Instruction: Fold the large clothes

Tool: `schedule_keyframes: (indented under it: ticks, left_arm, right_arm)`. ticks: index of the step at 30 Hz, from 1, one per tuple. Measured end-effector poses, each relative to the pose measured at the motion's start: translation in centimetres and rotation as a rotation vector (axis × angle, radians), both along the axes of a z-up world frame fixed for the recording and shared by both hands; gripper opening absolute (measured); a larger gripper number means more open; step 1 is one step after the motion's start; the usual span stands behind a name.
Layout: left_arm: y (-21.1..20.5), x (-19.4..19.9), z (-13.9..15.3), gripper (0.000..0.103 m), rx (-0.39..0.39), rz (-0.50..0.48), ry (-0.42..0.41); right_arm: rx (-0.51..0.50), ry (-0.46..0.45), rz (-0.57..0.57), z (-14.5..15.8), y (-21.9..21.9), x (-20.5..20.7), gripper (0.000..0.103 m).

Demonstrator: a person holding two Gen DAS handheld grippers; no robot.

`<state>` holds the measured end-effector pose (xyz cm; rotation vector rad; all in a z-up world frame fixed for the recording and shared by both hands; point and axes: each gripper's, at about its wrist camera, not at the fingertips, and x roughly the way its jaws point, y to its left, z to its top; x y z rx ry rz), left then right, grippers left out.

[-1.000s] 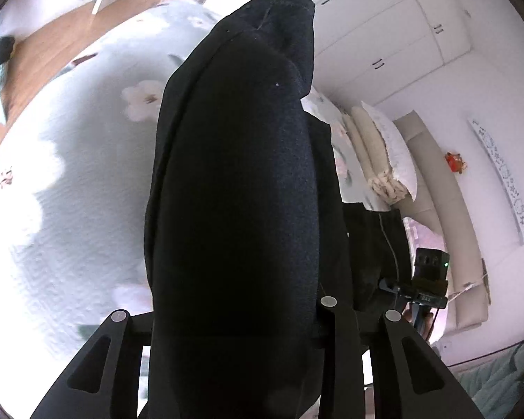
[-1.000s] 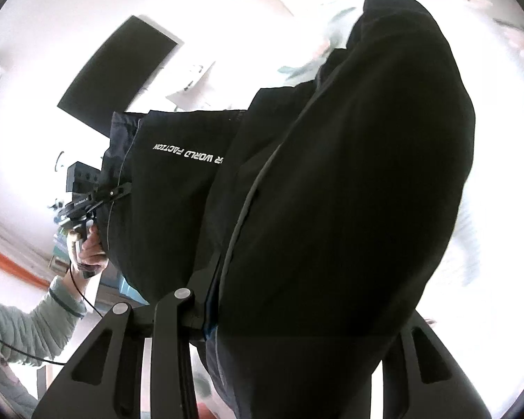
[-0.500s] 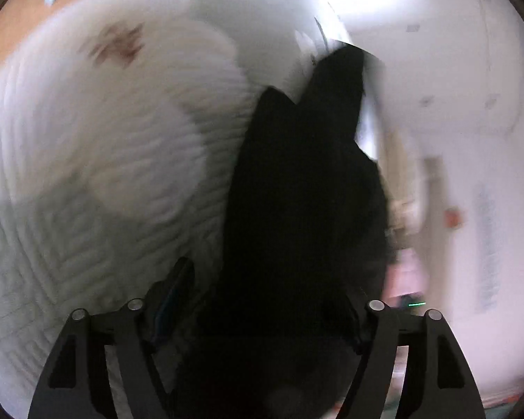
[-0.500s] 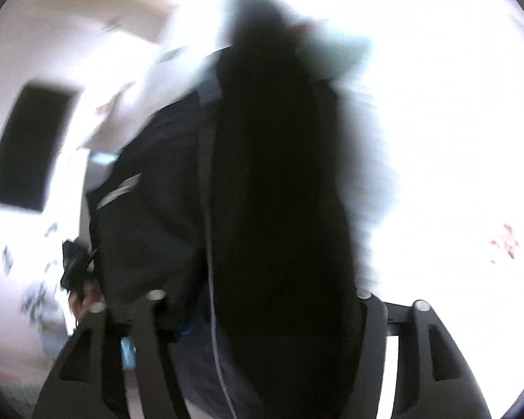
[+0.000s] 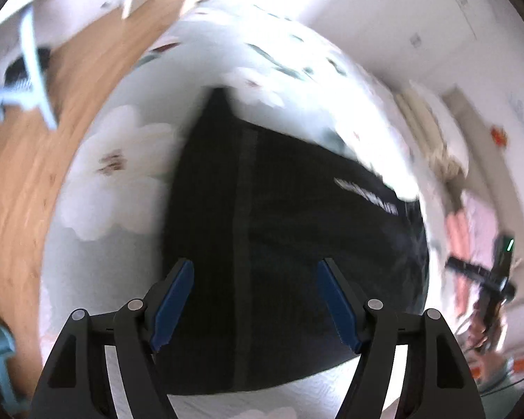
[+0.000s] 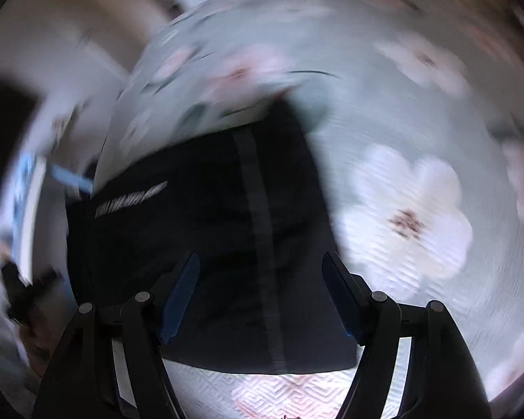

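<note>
Both tools, your left tool [image 5: 255,302] and right tool [image 6: 260,293], gripped the black garment [image 5: 283,244] a second ago and have let go: left stands wide, right is opening, pads clear of the cloth. It lies flat on the floral bed cover [image 6: 401,216], wooden floor [image 5: 21,181] beside. Its grey stripe runs lengthwise away from you.

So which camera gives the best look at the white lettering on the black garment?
The right wrist view: the white lettering sits nearer the middle, though blurred. The left wrist view shows it smaller, toward the black garment's far edge. Unreadable in both.
</note>
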<state>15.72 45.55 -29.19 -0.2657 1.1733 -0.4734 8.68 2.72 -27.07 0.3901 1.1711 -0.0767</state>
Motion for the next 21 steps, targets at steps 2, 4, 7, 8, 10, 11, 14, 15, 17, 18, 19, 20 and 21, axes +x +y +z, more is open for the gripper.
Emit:
schedule_keyframes:
  ticks: [2,4,7,8,10,11,14,15,17,18,19,20,21]
  left_arm:
    - [-4.8,-1.1,0.2,0.075,0.105,-0.032,-0.044]
    - [-8.2,-2.1,-1.5,0.075,0.237,-0.054,-0.079]
    - [-10.3,-2.7,-5.2,0.077,0.344,-0.013,-0.044]
    - [-10.5,-2.9,-5.8,0.077,0.348,0.002,-0.057]
    - [-10.6,-2.8,-6.0,0.078,0.369,0.039,-0.063]
    - [-10.7,-2.7,-5.7,0.078,0.376,0.048,-0.056]
    - [-10.0,-3.0,-4.0,0.075,0.378,0.069,-0.036]
    - [-9.6,-3.6,-3.1,0.073,0.372,0.073,-0.037]
    - [-9.1,-5.1,-1.0,0.073,0.36,0.075,-0.062]
    - [-9.0,-6.0,0.1,0.073,0.365,0.077,-0.072]
    - [-8.6,-7.4,1.7,0.073,0.375,0.08,-0.084]
    - [-8.6,-8.4,2.7,0.073,0.379,0.082,-0.091]
    - [-8.5,-9.8,4.3,0.073,0.384,0.087,-0.1]
  right_arm:
    - [-0.091,0.004,0.077,-1.2,3.2,0.5,0.076]
    - [-0.179,0.045,0.121,-3.8,6.1,1.4,0.076]
    - [-0.224,0.12,0.15,-8.2,6.0,0.9,0.076]
    - [-0.235,0.126,0.153,-9.2,6.0,0.8,0.077]
    - [-0.264,0.116,0.154,-10.1,6.5,1.0,0.078]
    - [-0.28,0.12,0.157,-10.0,6.7,1.1,0.078]
    - [-0.245,0.114,0.137,-9.1,6.4,0.8,0.077]
    - [-0.216,0.099,0.122,-8.0,6.0,0.0,0.077]
    - [-0.184,0.066,0.11,-6.2,5.5,-1.6,0.077]
    - [-0.167,0.051,0.107,-4.9,5.4,-3.0,0.077]
    - [-0.155,0.04,0.11,-3.8,5.3,-4.2,0.078]
    - [-0.141,0.025,0.118,-2.4,5.4,-6.0,0.079]
    - [-0.136,0.02,0.121,-1.3,5.5,-7.5,0.082]
